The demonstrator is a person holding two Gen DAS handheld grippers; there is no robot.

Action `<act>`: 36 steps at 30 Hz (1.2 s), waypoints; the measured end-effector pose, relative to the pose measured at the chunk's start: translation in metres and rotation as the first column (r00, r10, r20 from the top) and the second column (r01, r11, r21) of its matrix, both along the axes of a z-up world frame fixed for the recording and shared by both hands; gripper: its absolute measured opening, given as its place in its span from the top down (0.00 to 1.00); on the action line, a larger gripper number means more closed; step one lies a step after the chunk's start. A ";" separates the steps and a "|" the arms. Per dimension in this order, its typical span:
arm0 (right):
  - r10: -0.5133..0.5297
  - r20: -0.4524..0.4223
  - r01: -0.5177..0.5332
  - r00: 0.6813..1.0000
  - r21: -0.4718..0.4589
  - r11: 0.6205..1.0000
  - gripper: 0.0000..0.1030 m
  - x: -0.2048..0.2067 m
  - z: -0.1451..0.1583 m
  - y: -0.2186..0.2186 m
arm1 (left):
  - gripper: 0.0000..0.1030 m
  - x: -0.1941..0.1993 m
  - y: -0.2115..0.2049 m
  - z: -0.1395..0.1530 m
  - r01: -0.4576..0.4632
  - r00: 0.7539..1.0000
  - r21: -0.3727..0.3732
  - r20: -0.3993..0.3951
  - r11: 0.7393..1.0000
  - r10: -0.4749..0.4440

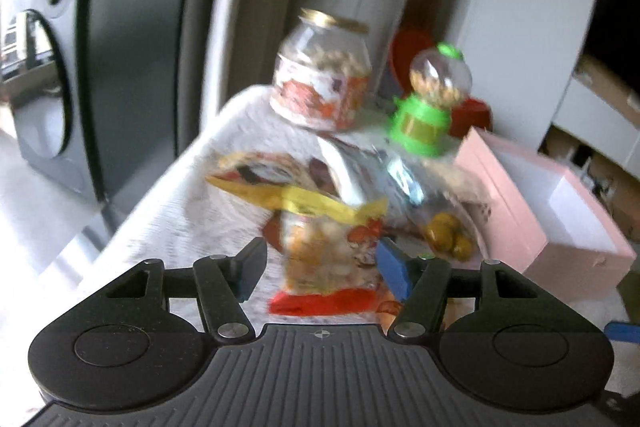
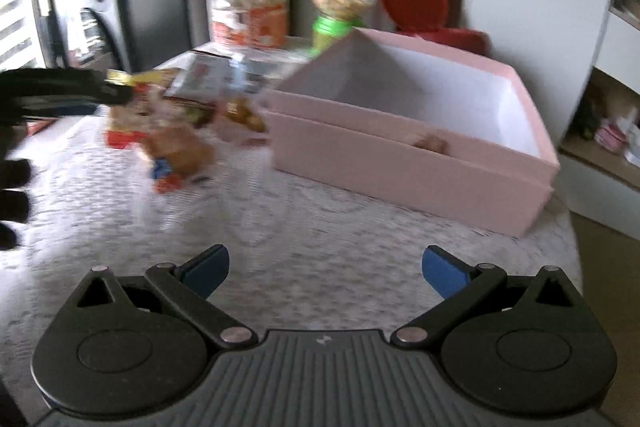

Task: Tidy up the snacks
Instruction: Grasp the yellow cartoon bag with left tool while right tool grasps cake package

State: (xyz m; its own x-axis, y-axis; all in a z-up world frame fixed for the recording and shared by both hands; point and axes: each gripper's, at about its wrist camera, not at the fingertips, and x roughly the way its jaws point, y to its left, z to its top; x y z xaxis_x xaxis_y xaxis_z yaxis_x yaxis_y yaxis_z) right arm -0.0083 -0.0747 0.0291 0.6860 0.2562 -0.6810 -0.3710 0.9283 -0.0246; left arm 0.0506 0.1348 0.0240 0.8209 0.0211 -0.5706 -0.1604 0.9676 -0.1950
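snack bag between the left fingers, right tool spread wide

the left gripper (image 1: 318, 267) has its blue pads on either side of a clear snack bag (image 1: 320, 251) with a yellow and red band; blur hides whether they actually pinch it. the right gripper (image 2: 326, 273) hangs released, holding nothing, above the white tablecloth (image 2: 320, 223). the pink box (image 2: 420, 147) sits to the right of the snack pile, and a glass jar (image 2: 250, 9) and a green candy dispenser (image 2: 340, 7) stand behind.
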 end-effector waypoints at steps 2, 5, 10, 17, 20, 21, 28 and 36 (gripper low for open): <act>0.018 -0.005 -0.018 1.000 -0.003 1.000 0.00 -0.001 0.001 0.006 | 0.32 0.012 -0.009 -0.008 -0.006 1.000 0.050 -0.022 0.999 0.007; 0.026 -0.007 -0.026 1.000 -0.021 0.999 0.00 -0.001 0.001 0.011 | 0.32 0.027 -0.015 -0.020 -0.019 0.998 0.145 -0.059 0.989 0.028; 0.101 0.040 -0.101 0.994 -0.003 0.995 0.00 0.001 0.011 0.021 | 0.44 0.007 -0.003 -0.013 0.030 1.000 0.111 -0.004 0.993 -0.030; 0.292 -0.003 -0.292 0.956 0.029 0.956 0.05 0.047 0.014 0.077 | 0.46 -0.046 0.039 0.019 0.064 0.997 -0.028 0.036 0.998 -0.063; 0.302 -0.047 -0.302 0.952 0.021 0.953 0.07 0.072 0.004 0.100 | 0.46 -0.064 0.052 0.026 0.073 0.997 -0.102 0.029 0.992 -0.070; 0.310 -0.068 -0.309 0.948 0.028 0.951 0.07 0.077 0.001 0.104 | 0.46 -0.070 0.053 0.028 0.074 0.997 -0.109 0.030 0.991 -0.071; 0.362 -0.126 -0.366 0.924 -0.008 0.931 0.46 0.055 0.003 0.104 | 0.46 -0.091 0.042 0.022 0.128 0.991 -0.151 -0.015 0.980 -0.132; 0.252 -0.091 -0.252 0.963 0.013 0.968 0.49 0.002 0.028 0.020 | 0.46 -0.089 -0.012 0.017 0.319 0.939 -0.185 -0.070 0.929 -0.337</act>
State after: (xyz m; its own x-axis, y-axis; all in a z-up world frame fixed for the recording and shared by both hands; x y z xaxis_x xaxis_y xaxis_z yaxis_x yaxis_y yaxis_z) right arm -0.0067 -0.0543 0.0573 0.5342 0.4135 -0.7373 -0.5937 0.8044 0.0210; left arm -0.0386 0.1224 0.0415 0.7050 -0.3434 -0.6206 0.1336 0.9236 -0.3593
